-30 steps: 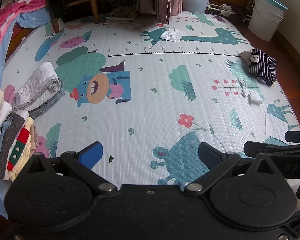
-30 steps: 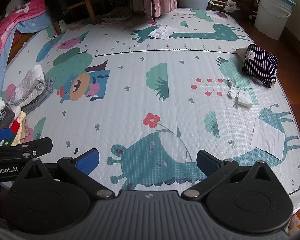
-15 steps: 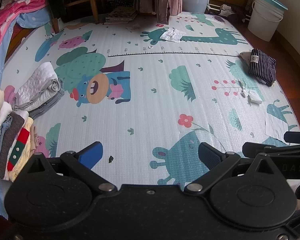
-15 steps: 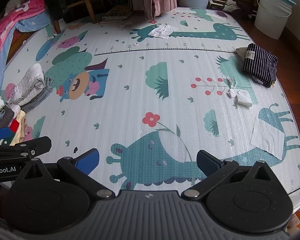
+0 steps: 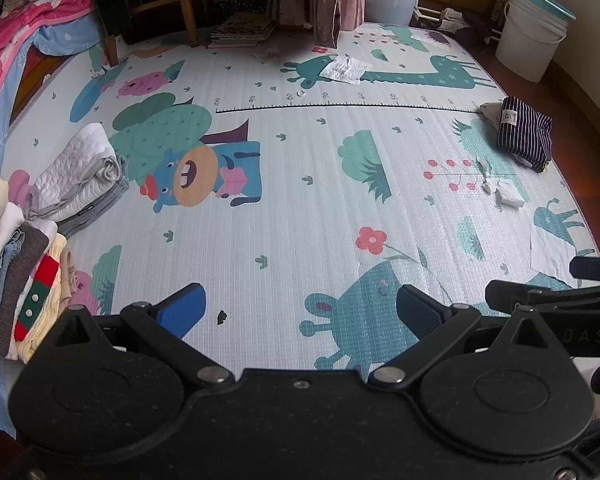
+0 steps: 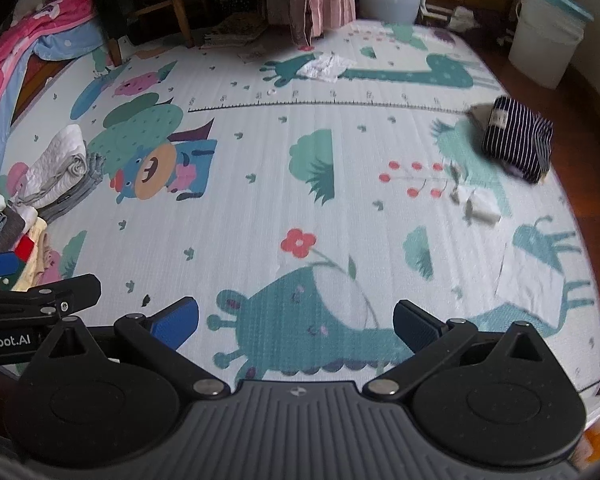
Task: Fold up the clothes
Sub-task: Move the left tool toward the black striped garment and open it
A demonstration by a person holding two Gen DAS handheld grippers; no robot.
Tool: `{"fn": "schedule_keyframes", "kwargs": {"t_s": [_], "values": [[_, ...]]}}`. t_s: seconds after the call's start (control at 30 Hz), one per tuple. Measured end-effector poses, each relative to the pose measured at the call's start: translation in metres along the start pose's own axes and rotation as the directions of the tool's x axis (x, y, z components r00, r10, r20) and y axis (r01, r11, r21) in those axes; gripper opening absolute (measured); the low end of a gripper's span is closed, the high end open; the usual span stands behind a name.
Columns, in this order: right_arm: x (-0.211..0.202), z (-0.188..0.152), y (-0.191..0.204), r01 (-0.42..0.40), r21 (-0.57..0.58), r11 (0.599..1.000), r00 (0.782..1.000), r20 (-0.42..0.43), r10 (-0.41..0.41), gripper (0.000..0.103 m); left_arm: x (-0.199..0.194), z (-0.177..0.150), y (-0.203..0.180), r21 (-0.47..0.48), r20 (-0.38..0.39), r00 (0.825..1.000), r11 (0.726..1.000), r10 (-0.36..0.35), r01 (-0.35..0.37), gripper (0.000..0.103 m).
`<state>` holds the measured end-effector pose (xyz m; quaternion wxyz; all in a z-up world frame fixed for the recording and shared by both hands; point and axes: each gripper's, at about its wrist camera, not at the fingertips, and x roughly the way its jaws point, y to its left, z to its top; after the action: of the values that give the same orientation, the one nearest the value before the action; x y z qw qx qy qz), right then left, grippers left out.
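Leftward, a stack of folded clothes (image 5: 18, 276) sits at the play mat's (image 5: 300, 208) edge, with a rolled white quilted piece (image 5: 80, 172) on a grey one just beyond; the left gripper (image 5: 298, 310) is nearer these. Both it and the right gripper (image 6: 296, 320) hover over bare mat, jaws apart, holding nothing. One striped navy bundle (image 6: 516, 142) lies far right, long axis slanting away, nearer the right gripper. Whether that bundle counts as folded, I cannot tell.
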<state>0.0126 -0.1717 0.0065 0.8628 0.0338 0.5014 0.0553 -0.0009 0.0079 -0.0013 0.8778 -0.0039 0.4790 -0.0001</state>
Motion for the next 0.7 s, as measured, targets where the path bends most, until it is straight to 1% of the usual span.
{"fn": "schedule_keyframes", "kwargs": {"t_s": [0.07,0.27,0.33,0.4,0.43,0.47,0.57,0.63,0.7], "values": [[-0.003,0.003,-0.001,-0.004,0.004,1.000,1.000,0.007,0.004,0.103,-0.001,0.001,0.002,-0.015,-0.001,1.000,1.000,-0.001,0.001,0.103],[-0.010,0.012,-0.003,-0.016,0.015,1.000,1.000,0.026,0.016,0.103,-0.004,0.006,-0.004,-0.035,-0.007,1.000,0.999,0.030,-0.030,0.103],[-0.016,0.018,-0.006,-0.021,0.023,1.000,0.999,0.041,0.020,0.103,-0.012,0.015,-0.008,-0.070,0.024,0.998,0.996,0.050,-0.048,0.102],[-0.029,0.034,-0.014,-0.026,0.041,0.999,0.997,0.079,0.023,0.103,-0.022,0.025,-0.013,-0.112,0.071,0.996,0.993,0.057,-0.049,0.102],[-0.036,0.042,-0.018,-0.029,0.050,0.998,0.995,0.098,0.024,0.103,-0.026,0.030,-0.014,-0.131,0.084,0.996,0.991,0.030,-0.019,0.102],[-0.043,0.050,-0.022,-0.032,0.058,0.998,0.993,0.117,0.025,0.103,-0.030,0.035,-0.015,-0.151,0.095,0.995,0.988,-0.015,0.029,0.103],[-0.063,0.074,-0.035,-0.043,0.085,0.995,0.984,0.174,0.028,0.103,-0.038,0.047,-0.022,-0.214,0.120,0.986,0.967,-0.116,0.140,0.103],[-0.076,0.088,-0.050,-0.062,0.089,0.994,0.978,0.203,0.043,0.103,-0.041,0.053,-0.033,-0.212,0.137,0.979,0.961,-0.151,0.178,0.103],[-0.088,0.100,-0.071,-0.064,0.092,0.994,0.970,0.238,0.041,0.103,-0.045,0.056,-0.046,-0.181,0.184,0.967,0.961,-0.174,0.208,0.103]]}}
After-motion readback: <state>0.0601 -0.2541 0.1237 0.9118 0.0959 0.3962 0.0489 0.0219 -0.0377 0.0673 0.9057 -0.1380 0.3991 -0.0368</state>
